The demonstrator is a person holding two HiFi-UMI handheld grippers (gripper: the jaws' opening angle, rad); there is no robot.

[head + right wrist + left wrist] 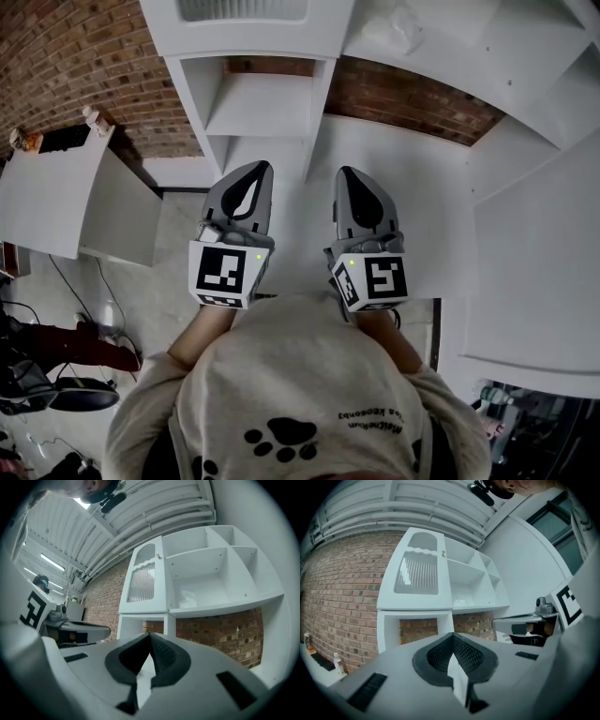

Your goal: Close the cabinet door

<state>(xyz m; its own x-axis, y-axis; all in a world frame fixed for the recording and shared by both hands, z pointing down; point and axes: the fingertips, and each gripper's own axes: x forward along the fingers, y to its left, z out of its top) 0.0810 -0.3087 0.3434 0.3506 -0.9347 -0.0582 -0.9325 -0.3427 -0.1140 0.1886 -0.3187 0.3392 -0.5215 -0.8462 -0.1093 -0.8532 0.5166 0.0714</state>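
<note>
The white cabinet [281, 37] stands in front of me against a brick wall. Its door [419, 571] has a ribbed glass panel and an arched top. It lies flush with the cabinet front on the upper left, a small knob [159, 556] at its right edge. My left gripper [246, 183] and right gripper [352, 180] are side by side below the cabinet, pointing at it and apart from it. Both are shut with nothing between the pads, as the left gripper view [453, 637] and the right gripper view [150, 635] show.
Open white shelves [211, 573] fill the cabinet to the right of the door, with a crumpled clear bag [187, 597] on one. Below is an open niche [267, 103] and a white counter [422, 187]. A white table [56, 192] stands left; a white panel [534, 272] stands right.
</note>
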